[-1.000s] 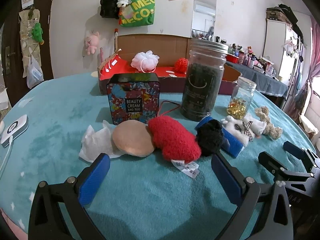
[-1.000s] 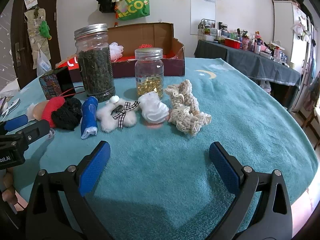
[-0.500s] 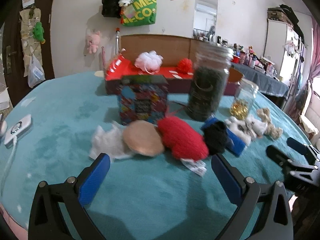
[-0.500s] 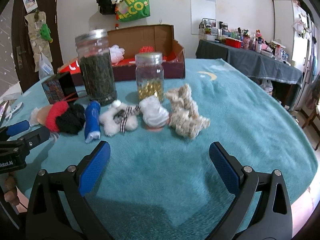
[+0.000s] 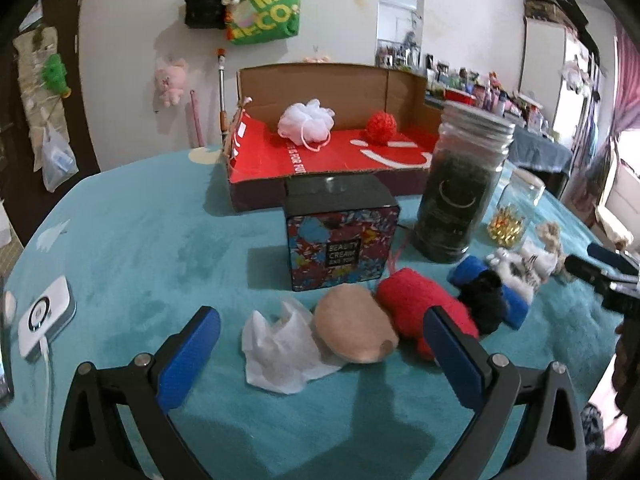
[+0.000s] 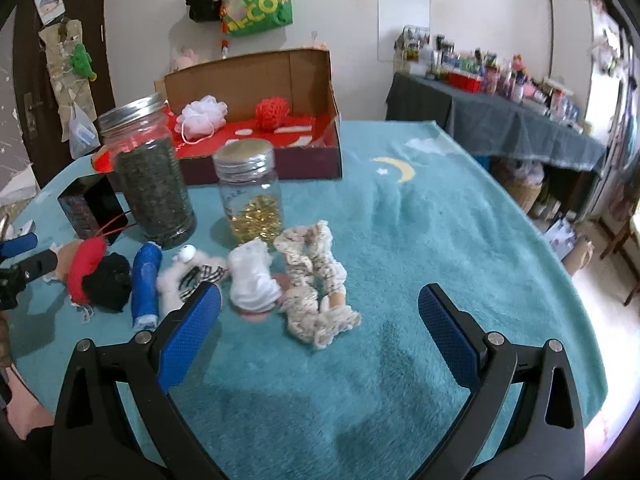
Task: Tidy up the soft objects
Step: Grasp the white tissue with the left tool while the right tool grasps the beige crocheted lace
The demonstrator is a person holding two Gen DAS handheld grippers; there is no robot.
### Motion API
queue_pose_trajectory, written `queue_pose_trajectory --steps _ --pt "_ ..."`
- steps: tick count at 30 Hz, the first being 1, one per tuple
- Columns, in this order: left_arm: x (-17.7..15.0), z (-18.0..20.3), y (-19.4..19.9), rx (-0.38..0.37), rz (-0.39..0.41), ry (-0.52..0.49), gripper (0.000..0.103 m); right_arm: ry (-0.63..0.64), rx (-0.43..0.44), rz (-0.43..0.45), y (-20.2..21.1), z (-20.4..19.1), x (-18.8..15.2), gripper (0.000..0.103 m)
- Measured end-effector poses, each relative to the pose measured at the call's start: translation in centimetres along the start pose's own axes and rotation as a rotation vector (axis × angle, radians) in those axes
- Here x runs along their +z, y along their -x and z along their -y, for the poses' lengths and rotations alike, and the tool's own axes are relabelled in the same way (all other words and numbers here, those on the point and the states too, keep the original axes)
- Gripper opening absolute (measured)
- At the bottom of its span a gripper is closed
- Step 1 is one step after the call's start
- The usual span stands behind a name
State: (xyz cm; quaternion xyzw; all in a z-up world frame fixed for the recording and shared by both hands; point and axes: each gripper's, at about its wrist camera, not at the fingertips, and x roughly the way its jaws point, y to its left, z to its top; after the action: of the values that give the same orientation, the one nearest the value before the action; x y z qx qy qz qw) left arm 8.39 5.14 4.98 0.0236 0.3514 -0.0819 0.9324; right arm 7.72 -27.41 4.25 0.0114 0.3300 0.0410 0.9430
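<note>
L gripper (image 5: 320, 344) spread wide, empty, low over the table's near edge, framing the tan pad (image 5: 352, 328) and white tissue (image 5: 280, 348) — prob lined up for a grab. R gripper (image 6: 320, 320) also gaping, empty, aimed at the cream knit scrunchie (image 6: 316, 280) and white puff (image 6: 252, 276). Soft bits sit in a row across the table (image 6: 440, 240) front, jars behind; open cardboard box (image 5: 320, 152) at far edge already holds a white mesh pouf (image 5: 306, 122) + red yarn ball (image 5: 382, 128), so likely the drop spot.

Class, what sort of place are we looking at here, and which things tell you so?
Probably a lived-in home room: a green tote bag and pink plush toy hang on the wall, and a cluttered side table with a dark cloth holds bottles.
</note>
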Motion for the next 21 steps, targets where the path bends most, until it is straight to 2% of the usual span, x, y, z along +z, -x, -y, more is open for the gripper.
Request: queue_pose_trajectory --steps 13,15,18,19,20,21 --pt "-0.1 -2.8 -0.6 -0.026 -0.075 -0.067 0.098 -0.021 0.069 -0.073 -2.1 1.7 1.1 0.101" --pt "-0.4 -3.3 -1.0 -0.031 -0.093 -0.066 0.094 -0.029 0.084 -0.076 -2.2 2.0 1.1 0.097" --pt "-0.8 -3.8 -1.7 -0.059 -0.128 -0.042 0.075 -0.048 0.115 -0.103 -2.9 2.3 1.1 0.077" --pt "-0.9 -4.0 -1.9 -0.092 -0.140 -0.028 0.065 -0.056 0.128 -0.113 -3.1 2.4 1.1 0.064" --pt "-0.9 -3.9 -1.9 -0.111 -0.131 -0.024 0.060 -0.067 0.153 -0.131 -3.4 2.5 0.9 0.045" --pt "-1.0 -3.9 -1.8 -0.123 -0.125 -0.026 0.044 -0.071 0.172 -0.140 -3.6 2.6 0.9 0.037"
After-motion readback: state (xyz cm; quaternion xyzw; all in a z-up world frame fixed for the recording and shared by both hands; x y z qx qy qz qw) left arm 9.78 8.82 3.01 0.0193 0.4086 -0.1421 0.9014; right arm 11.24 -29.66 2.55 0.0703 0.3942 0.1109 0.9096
